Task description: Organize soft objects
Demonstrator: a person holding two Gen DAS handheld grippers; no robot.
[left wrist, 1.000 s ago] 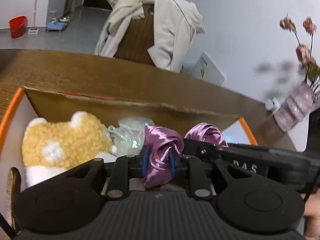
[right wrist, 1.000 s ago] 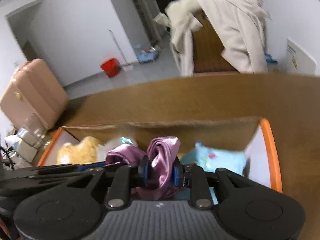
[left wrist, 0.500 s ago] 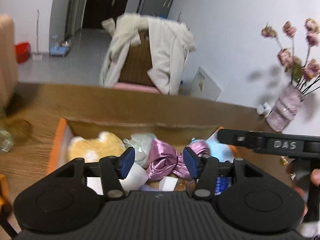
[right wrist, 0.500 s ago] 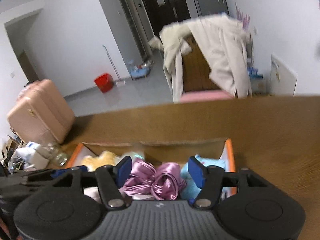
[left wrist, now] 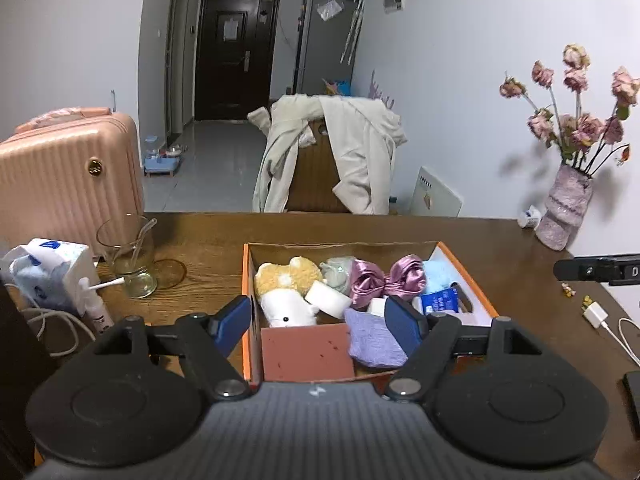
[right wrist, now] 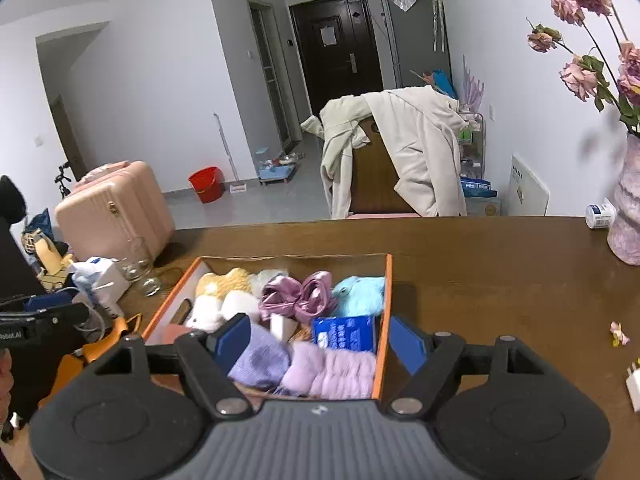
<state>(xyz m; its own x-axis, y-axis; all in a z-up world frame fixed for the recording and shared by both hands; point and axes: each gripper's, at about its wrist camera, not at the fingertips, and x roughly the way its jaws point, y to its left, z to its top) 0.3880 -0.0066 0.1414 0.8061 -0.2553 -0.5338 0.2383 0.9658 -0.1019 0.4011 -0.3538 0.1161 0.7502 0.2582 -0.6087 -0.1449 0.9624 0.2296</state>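
Note:
An orange-rimmed cardboard box (left wrist: 470,276) (right wrist: 387,300) sits on the wooden table. A shiny purple satin cloth (left wrist: 384,280) (right wrist: 298,296) lies in its middle, between a yellow plush toy (left wrist: 286,276) (right wrist: 220,282) and a light blue soft item (left wrist: 438,276) (right wrist: 360,294). Lilac knitted pieces (left wrist: 372,338) (right wrist: 304,364) lie at the box's near end. My left gripper (left wrist: 318,322) is open and empty, held above the near end. My right gripper (right wrist: 318,336) is open and empty, also above the near end.
A glass cup (left wrist: 126,256), a tissue pack (left wrist: 50,272) and cables are left of the box. A vase of dried roses (left wrist: 564,208) (right wrist: 628,208) stands at the far right. A charger and cable (left wrist: 600,316) lie on the right. A chair with a coat (left wrist: 332,160) is behind the table.
Both grippers let go of the purple satin cloth, opened wide and drew back and up from the box. The cloth now lies in the box.

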